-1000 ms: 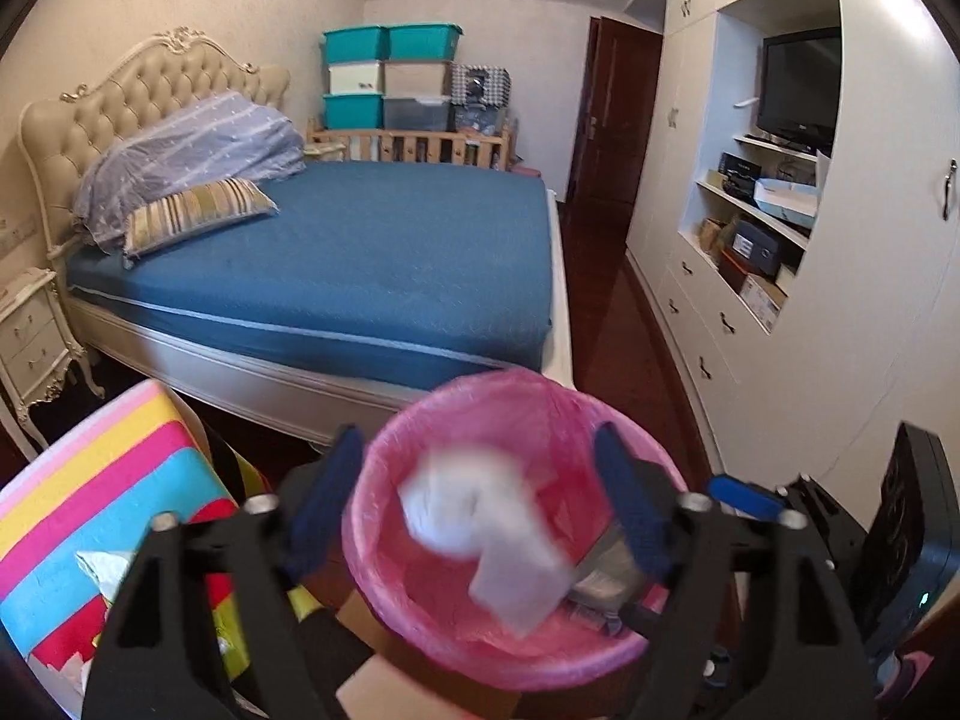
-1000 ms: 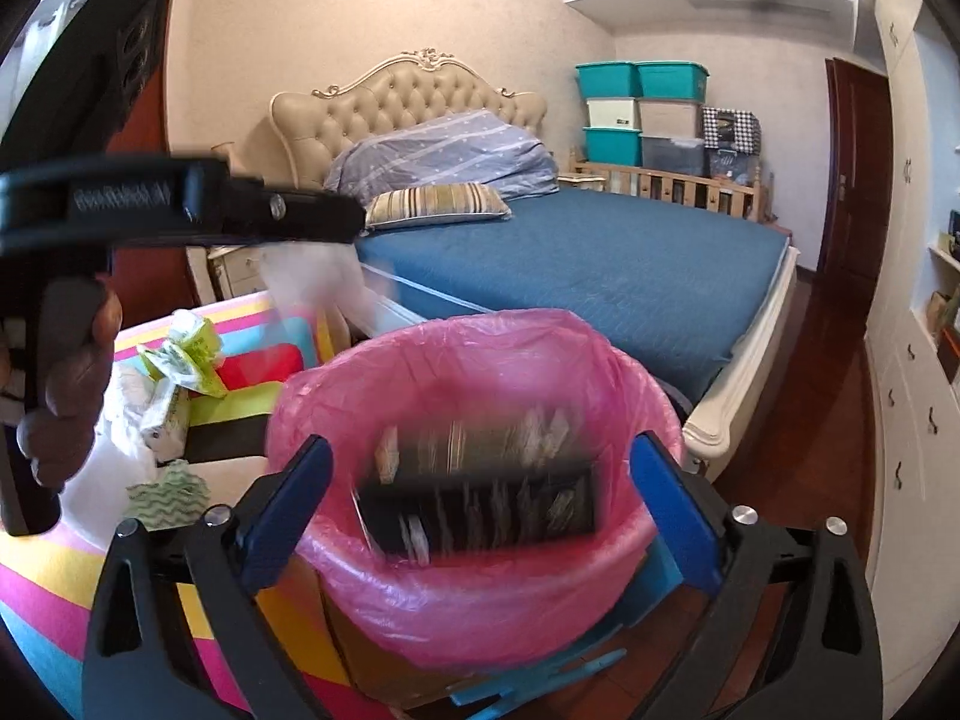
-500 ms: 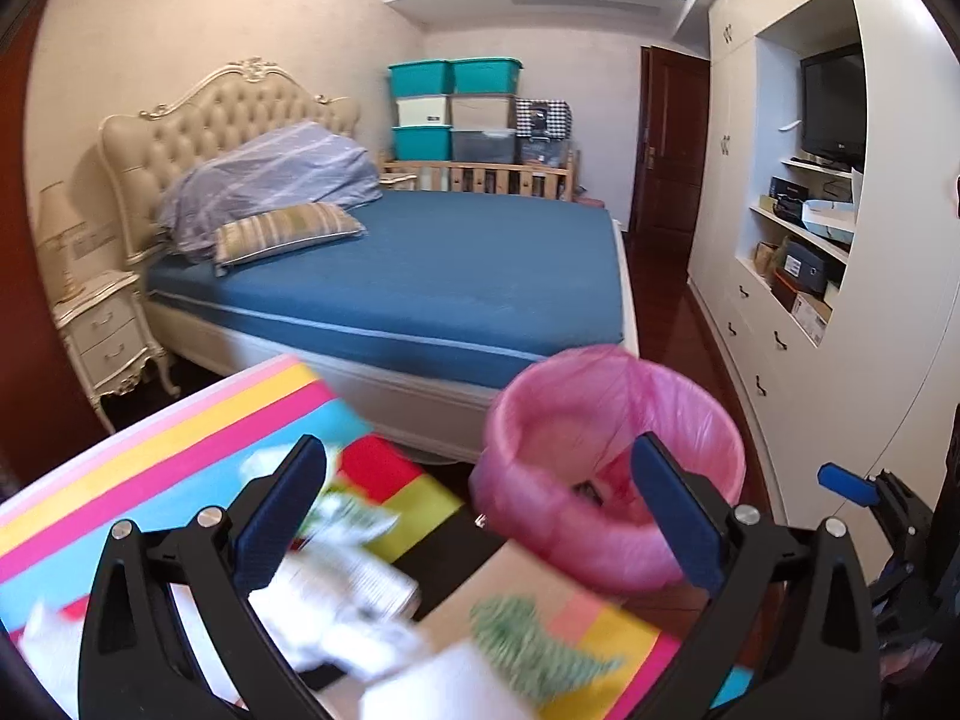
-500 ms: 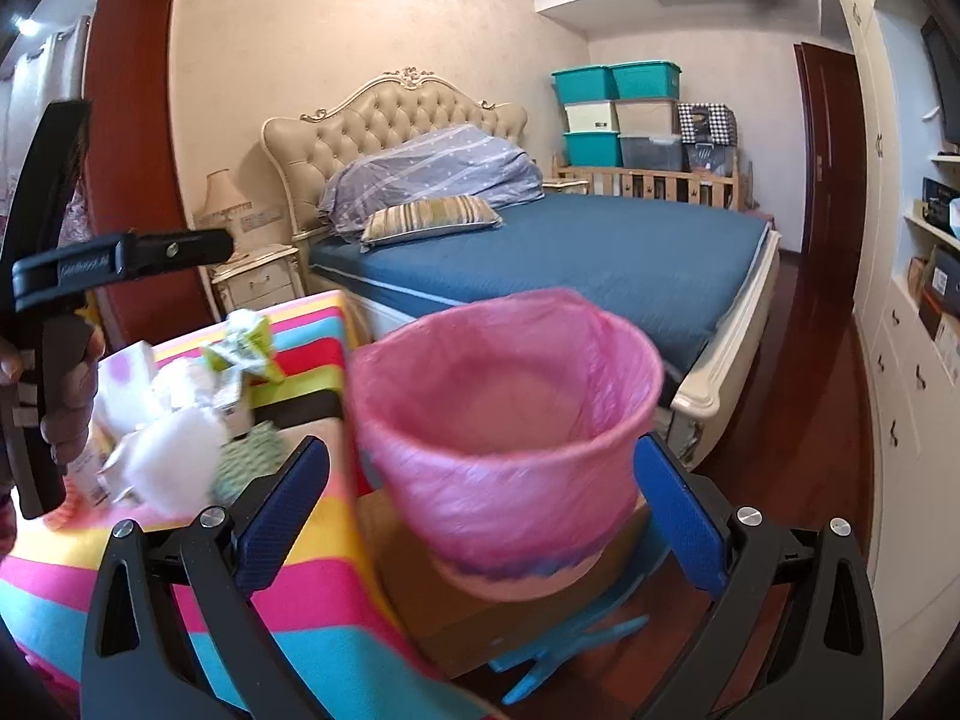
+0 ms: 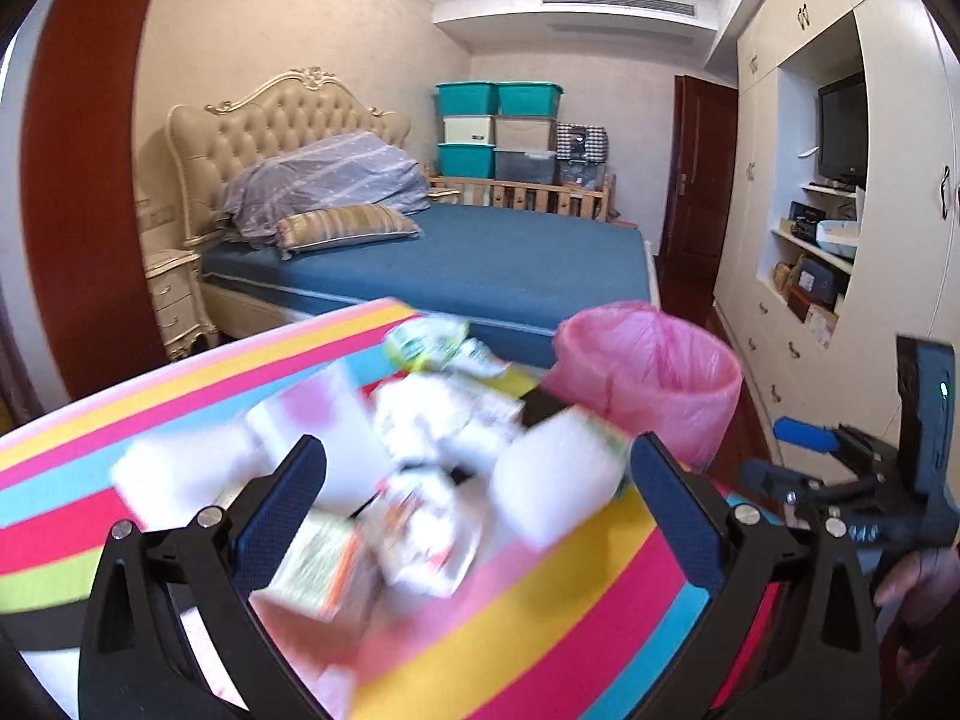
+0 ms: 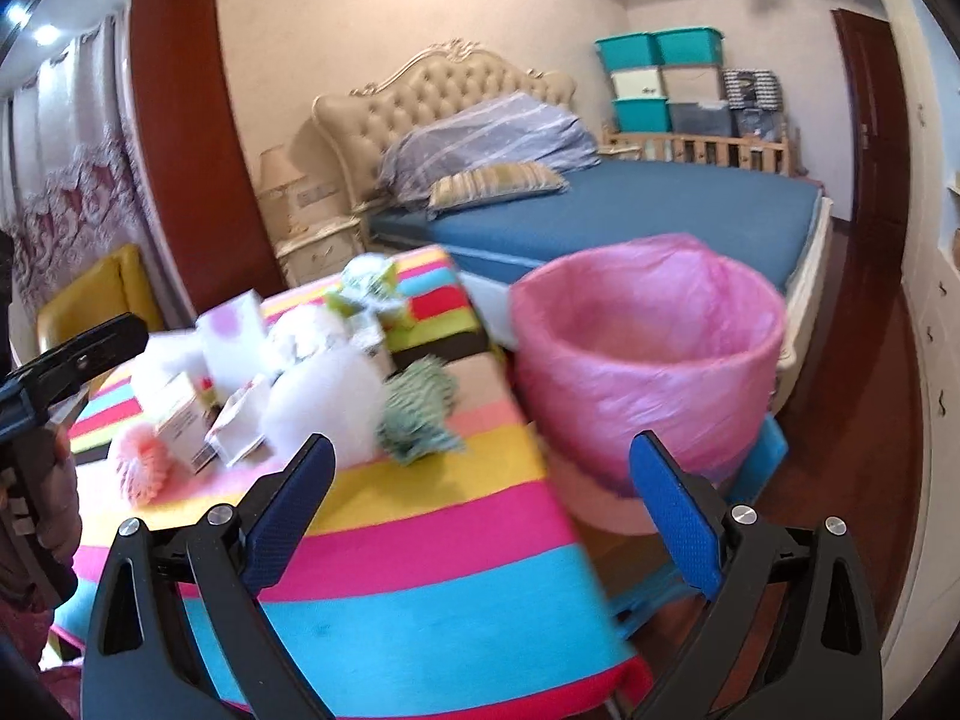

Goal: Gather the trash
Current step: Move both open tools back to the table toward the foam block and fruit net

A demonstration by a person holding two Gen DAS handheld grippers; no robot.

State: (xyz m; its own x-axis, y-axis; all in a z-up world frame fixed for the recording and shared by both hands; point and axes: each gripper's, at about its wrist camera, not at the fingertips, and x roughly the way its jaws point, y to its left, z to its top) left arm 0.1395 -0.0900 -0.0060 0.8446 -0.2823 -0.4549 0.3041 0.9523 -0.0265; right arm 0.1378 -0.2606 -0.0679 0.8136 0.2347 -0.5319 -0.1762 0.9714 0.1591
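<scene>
A pile of trash lies on the striped tablecloth: white crumpled paper, small cartons, a green wrapper and a green-white crumpled piece. The bin with a pink liner stands just past the table's right end and shows as the bin at the right in the left wrist view. My left gripper hangs open over the blurred pile, nothing between its fingers. My right gripper is open and empty above the cloth, between pile and bin.
A bed with a blue cover fills the room behind the table. White cupboards with shelves and a TV line the right wall. A yellow chair stands at the table's far left. Dark wooden floor lies beside the bin.
Both grippers have swung left, away from the bin and back over the table. The white paper and the dark packet seen over the bin a second ago are gone from the jaws.
</scene>
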